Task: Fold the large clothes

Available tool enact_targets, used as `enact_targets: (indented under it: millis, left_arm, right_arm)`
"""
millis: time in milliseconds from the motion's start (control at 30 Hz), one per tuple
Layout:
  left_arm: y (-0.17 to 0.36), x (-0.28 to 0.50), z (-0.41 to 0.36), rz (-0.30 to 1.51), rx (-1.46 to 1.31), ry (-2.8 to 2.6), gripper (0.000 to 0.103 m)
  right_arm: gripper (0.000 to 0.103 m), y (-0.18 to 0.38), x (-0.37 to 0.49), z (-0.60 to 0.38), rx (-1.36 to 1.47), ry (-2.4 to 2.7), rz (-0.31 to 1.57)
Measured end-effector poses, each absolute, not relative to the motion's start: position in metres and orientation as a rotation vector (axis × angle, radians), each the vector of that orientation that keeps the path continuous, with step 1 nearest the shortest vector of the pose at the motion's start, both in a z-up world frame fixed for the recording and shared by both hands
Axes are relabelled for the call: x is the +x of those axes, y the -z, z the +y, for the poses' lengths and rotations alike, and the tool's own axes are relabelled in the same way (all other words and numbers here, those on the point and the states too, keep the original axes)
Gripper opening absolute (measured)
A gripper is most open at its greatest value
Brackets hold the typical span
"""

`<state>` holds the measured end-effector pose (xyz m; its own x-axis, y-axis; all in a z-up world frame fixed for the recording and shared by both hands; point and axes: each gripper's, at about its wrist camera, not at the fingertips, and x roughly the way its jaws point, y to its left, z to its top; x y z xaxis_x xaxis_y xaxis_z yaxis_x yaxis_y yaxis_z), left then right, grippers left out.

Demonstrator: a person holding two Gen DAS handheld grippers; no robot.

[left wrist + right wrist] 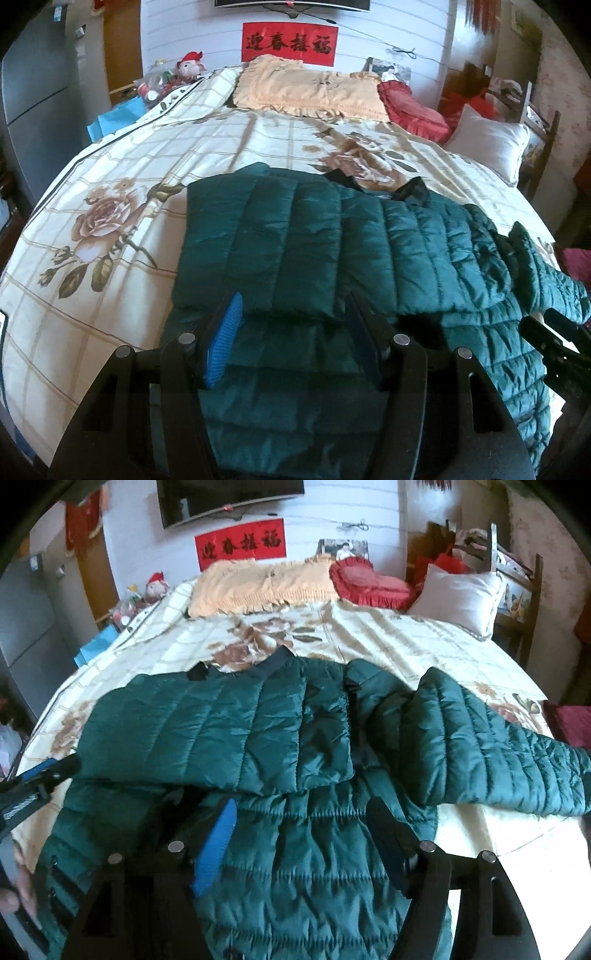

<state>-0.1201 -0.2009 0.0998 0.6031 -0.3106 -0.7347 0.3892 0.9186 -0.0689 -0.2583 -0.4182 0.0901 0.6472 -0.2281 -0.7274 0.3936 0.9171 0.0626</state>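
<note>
Green quilted jacket [295, 236] spread flat on flowered bedspread [122, 177], left part folded over the middle, one sleeve [491, 746] stretched out to the right edge of the bed. Left gripper [293, 306] just above the folded edge, jaws apart, nothing clamped between blue pads [225, 339]. Right gripper [306, 812] over the lower part of the jacket, jaws apart, fabric below but not pinched. Peach cushion [310, 88] and red cushion [369, 579] near the far wall.
</note>
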Motion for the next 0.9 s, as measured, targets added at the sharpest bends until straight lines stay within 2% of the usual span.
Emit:
enact_targets:
  millis: [900]
  left_arm:
    - [-0.088,-0.146,-0.248,0.853,0.148,0.475,0.058]
  right_arm:
    - [0.073,-0.087,-0.307,-0.476,0.282,0.458,0.772]
